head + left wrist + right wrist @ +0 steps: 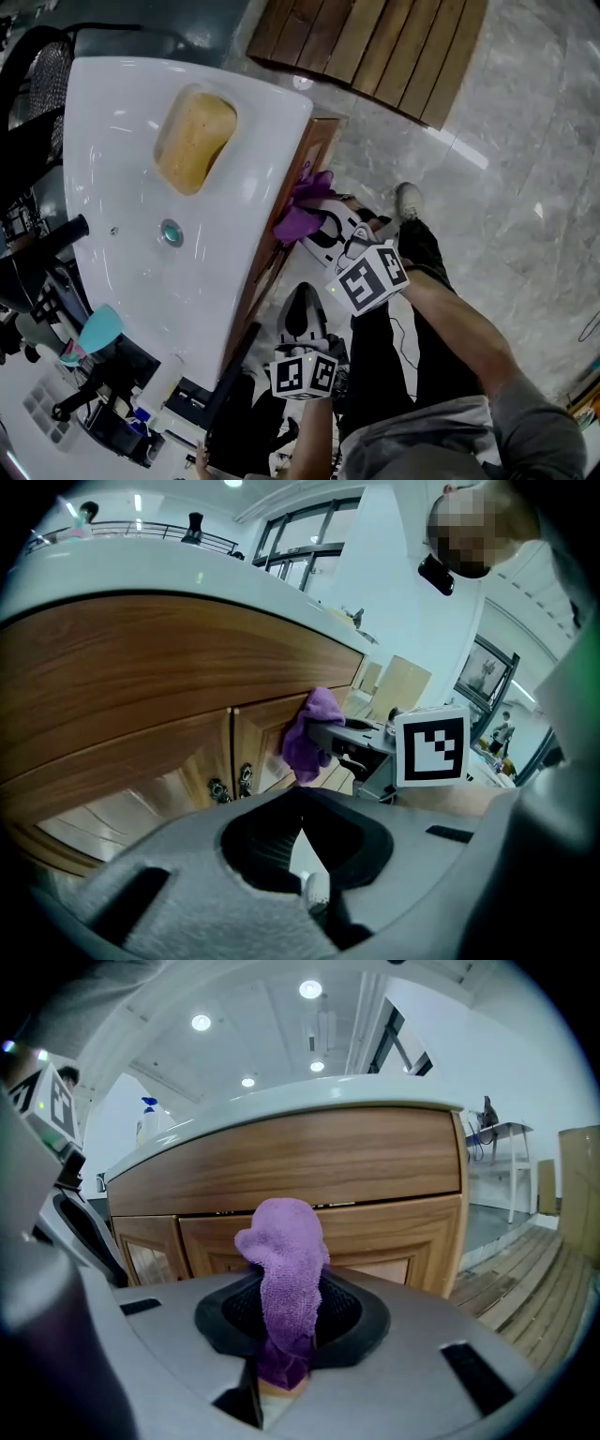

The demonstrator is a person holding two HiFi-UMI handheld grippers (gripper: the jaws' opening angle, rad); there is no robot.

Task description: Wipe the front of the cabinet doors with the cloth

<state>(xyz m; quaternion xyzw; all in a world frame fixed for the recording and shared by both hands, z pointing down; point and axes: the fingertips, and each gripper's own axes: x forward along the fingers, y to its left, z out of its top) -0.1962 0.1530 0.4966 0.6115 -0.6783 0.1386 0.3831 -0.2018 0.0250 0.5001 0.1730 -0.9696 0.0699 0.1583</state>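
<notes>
A purple cloth (281,1279) stands up between the jaws of my right gripper (281,1344), which is shut on it. In the head view the cloth (302,208) is at the front of the wooden cabinet (322,141) under the white sink counter (122,103), with the right gripper (319,223) behind it. From the left gripper view the cloth (311,731) rests on the upper part of the right-hand door (267,733), right of the two door handles (231,785). My left gripper (302,841) is shut on nothing and hangs back, lower (302,317).
The basin (194,139) looks yellow-orange inside, with a drain (171,232) beside it. A black tap (47,246) and a teal cup (98,330) sit on the counter's left. A slatted wooden platform (375,42) lies on the marble floor. The person's leg and shoe (408,200) stand by the cabinet.
</notes>
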